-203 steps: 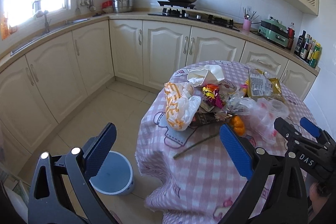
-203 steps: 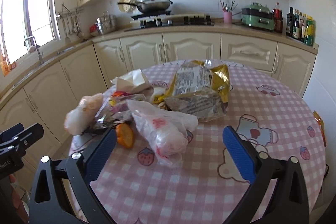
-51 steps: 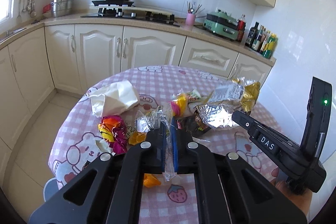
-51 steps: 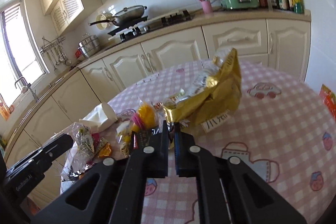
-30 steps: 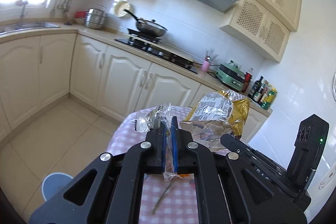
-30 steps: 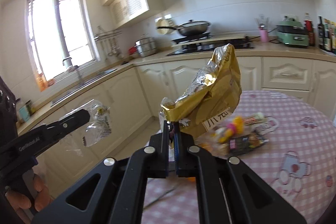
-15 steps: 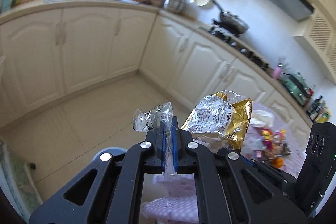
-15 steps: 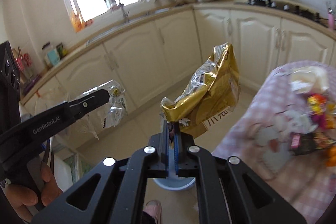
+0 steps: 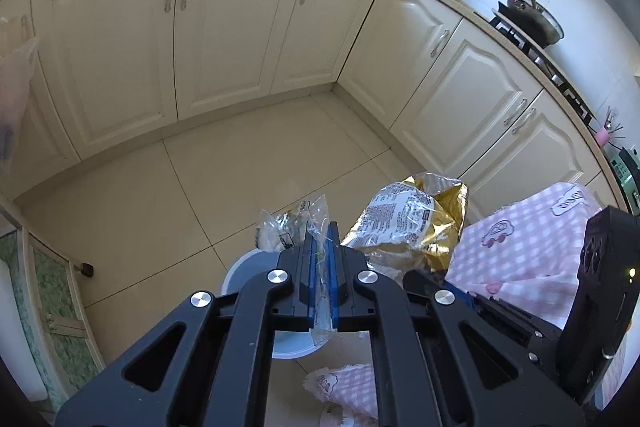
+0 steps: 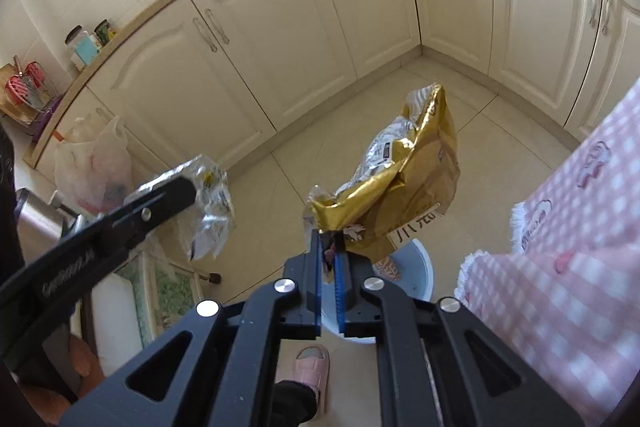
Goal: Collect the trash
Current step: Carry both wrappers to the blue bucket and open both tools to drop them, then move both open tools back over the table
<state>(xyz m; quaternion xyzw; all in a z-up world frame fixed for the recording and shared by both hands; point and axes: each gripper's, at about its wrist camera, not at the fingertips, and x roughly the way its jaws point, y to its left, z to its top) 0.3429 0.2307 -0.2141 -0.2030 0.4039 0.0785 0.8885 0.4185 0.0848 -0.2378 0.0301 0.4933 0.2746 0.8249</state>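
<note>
My left gripper (image 9: pixel 321 247) is shut on a clear crumpled plastic wrapper (image 9: pixel 292 227) and holds it in the air above a pale blue trash bin (image 9: pixel 248 267) on the floor. My right gripper (image 10: pixel 329 251) is shut on the corner of a gold foil snack bag (image 10: pixel 404 183), held up over the same bin (image 10: pixel 420 263). The gold bag also shows in the left wrist view (image 9: pixel 412 219), just right of the clear wrapper. The left gripper with its wrapper (image 10: pixel 208 195) shows at the left of the right wrist view.
The round table with its pink checked cloth (image 10: pixel 580 247) stands close on the right, beside the bin. Cream cabinets (image 9: pixel 220 39) line the far side of the tiled floor (image 9: pixel 160 195). A plastic bag (image 10: pixel 96 163) hangs at the left. A pink slipper (image 10: pixel 308 359) is below the bin.
Both grippers have swung away from the table and tilted down toward the floor, carrying the wrapper and the gold bag over the bin. Both stay shut.
</note>
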